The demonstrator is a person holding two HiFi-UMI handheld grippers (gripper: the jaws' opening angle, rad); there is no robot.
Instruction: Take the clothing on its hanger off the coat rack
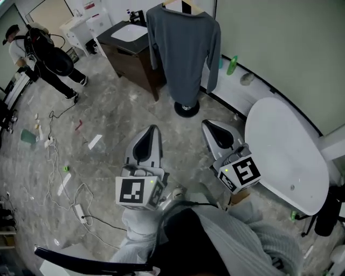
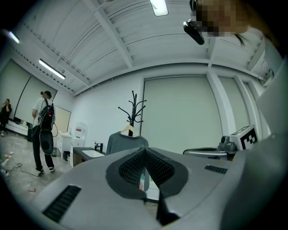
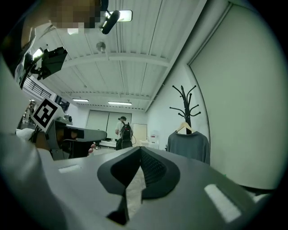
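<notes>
A grey long-sleeved sweater (image 1: pixel 183 48) hangs on a wooden hanger (image 1: pixel 178 4) on a black coat rack, whose round base (image 1: pixel 186 109) stands on the floor ahead. Both grippers are held low, well short of the rack. My left gripper (image 1: pixel 152 129) is shut with nothing in it, and so is my right gripper (image 1: pixel 208 125). From the left gripper (image 2: pixel 145 152) the sweater (image 2: pixel 123 143) and the rack's hooks (image 2: pixel 132 105) show straight ahead. From the right gripper (image 3: pixel 140 149) the sweater (image 3: pixel 189 146) on its hanger (image 3: pixel 184 128) shows ahead to the right.
A dark cabinet with a white sink (image 1: pixel 129 48) stands left of the rack. A white round table (image 1: pixel 285 151) is at the right by the wall. A person with a backpack (image 1: pixel 43 54) stands far left. Cables (image 1: pixel 64 178) lie on the floor.
</notes>
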